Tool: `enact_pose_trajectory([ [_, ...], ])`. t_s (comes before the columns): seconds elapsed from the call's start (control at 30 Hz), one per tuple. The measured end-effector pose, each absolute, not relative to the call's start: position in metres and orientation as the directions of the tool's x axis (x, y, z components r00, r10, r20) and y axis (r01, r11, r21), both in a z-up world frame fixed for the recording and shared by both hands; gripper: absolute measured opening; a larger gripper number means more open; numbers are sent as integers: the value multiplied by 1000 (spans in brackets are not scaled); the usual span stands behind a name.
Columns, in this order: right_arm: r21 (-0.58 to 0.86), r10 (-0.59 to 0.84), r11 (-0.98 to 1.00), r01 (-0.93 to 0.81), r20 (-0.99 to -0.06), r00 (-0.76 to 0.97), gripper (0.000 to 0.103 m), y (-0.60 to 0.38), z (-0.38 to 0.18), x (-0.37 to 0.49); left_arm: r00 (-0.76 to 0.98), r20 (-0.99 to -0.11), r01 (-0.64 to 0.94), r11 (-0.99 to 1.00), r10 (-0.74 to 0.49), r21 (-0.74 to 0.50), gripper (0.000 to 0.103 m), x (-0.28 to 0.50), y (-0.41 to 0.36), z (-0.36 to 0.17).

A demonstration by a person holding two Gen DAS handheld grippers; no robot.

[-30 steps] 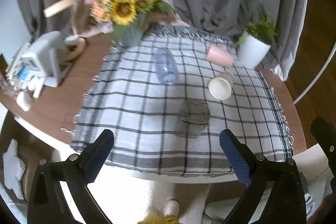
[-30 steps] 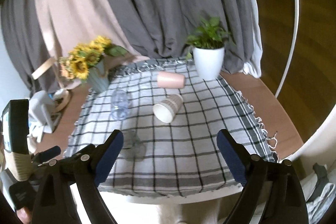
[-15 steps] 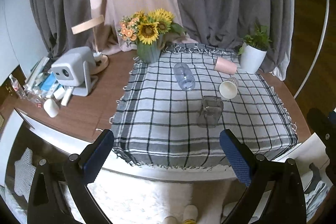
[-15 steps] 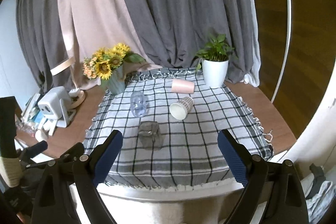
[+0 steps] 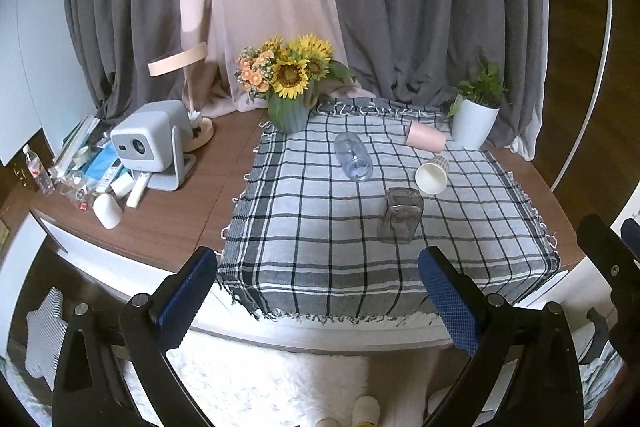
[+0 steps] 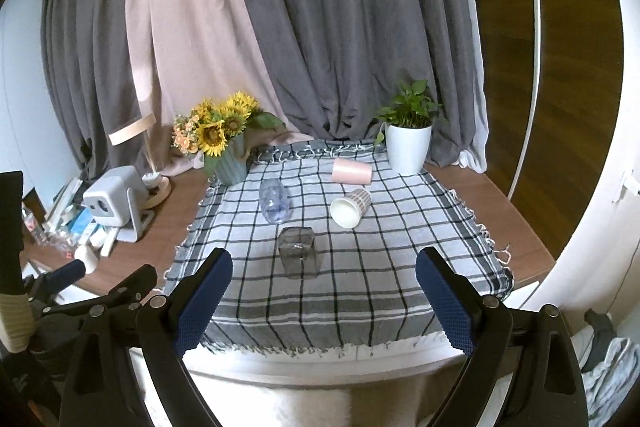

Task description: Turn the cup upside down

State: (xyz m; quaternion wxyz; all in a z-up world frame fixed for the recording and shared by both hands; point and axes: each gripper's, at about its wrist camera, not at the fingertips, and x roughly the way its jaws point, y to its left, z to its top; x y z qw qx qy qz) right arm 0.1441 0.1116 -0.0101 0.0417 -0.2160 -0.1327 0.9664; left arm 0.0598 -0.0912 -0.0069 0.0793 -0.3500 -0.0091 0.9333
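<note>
Left gripper (image 5: 320,291): we're holding it back off the near edge of the table, fingers spread wide, nothing between the blue pads (image 5: 186,297).
Right gripper (image 6: 322,297): same deal, spread wide and empty, hanging short of the near edge.
Smoky glass cup (image 6: 298,253): closest cup to us, on the checked cloth (image 6: 360,291), near the middle. Looks like it's standing rather than lying, but we can't tell which end is up.
Paper cup (image 6: 350,207): lying on its side just past the glass and a bit right, white mouth pointing toward us.
Pink cup (image 6: 352,172): on its side too, farther back, just left of the white plant pot (image 6: 408,149).
Clear plastic cup (image 6: 274,201): tipped over, far left of the glass one, well apart from the others.
Sunflower vase (image 6: 224,147): far left corner of the cloth.
Only in the left view: the clutter on the bare wood at the left is way clearer here, with the projector (image 5: 150,141), a small bottle (image 5: 38,171), remotes and a little white cup-like thing (image 5: 107,211), plus the whole lamp (image 5: 188,87) and slippers (image 5: 366,407) on the rug below. The right tool's black frame pokes in at the right edge.
Only in the right view: the left tool's body and handle (image 6: 12,267) fill the lower left, and we get the wood wall and a white curved rail (image 6: 532,39) on the right.
</note>
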Motion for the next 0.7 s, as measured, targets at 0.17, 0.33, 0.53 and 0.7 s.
enact_pose_trajectory([
  [0.17, -274, 140, -961, -27, -400, -906, 93, 111, -9, 147, -748, -645, -147, -987, 156, -68, 102, 59, -91, -4],
  [0.33, -277, 143, -960, -30, -395, -907, 93, 109, -9, 147, -750, -641, -152, -986, 162, -71, 102, 60, -91, -4],
  [0.53, -279, 135, -960, -22, -395, -909, 93, 108, -7, 145, -752, -638, -149, -986, 163, -76, 102, 60, -92, -2],
  [0.7, -282, 131, -959, -17, -391, -911, 93, 108, -5, 143, -752, -639, -147, -986, 160, -75, 102, 58, -90, -2],
])
